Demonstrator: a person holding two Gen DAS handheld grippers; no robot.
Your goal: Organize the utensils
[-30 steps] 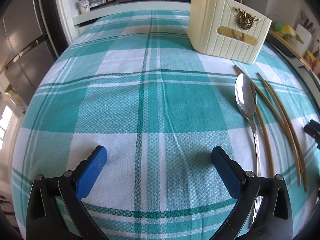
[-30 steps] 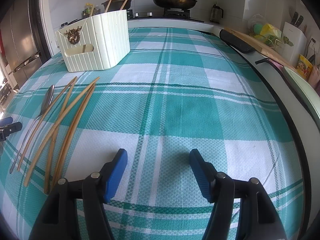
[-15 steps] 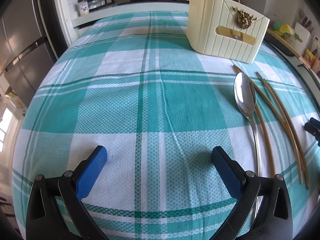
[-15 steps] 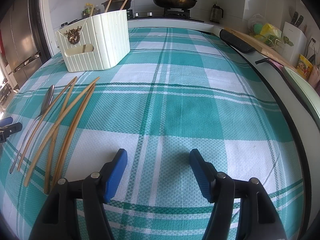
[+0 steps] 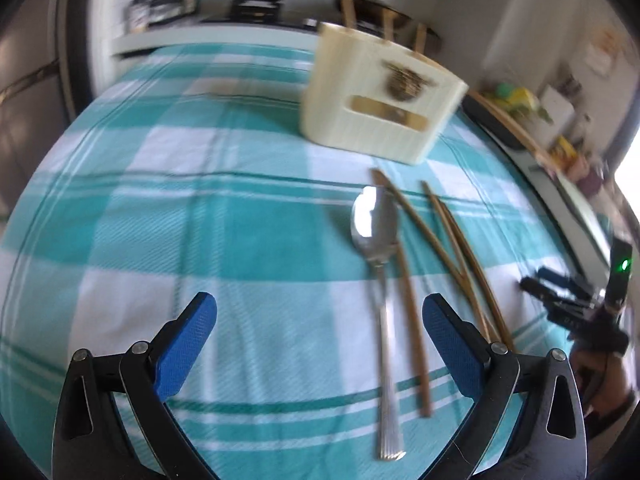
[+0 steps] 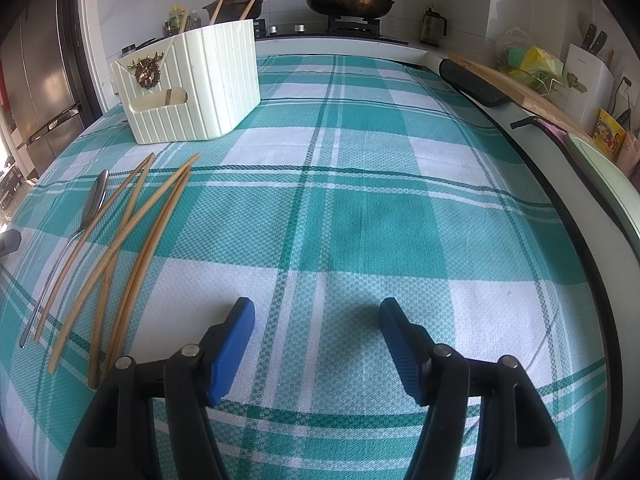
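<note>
Approach step: left gripper (image 5: 320,344) gapes empty, spoon (image 5: 378,264) at one o'clock; right gripper (image 6: 314,340) likewise apart, empty; next, straddle the handle.

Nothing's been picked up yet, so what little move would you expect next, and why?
Probably the left gripper eases down over the spoon. Its jaws stand open and empty, and the spoon's handle lies between them on the cloth, beside the chopsticks. The cream holder waits beyond.

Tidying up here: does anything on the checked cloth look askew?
Yes. The bamboo chopsticks lie loose and crossed beside the steel spoon, outside the cream ribbed holder. Nothing looks spilled or broken.
</note>
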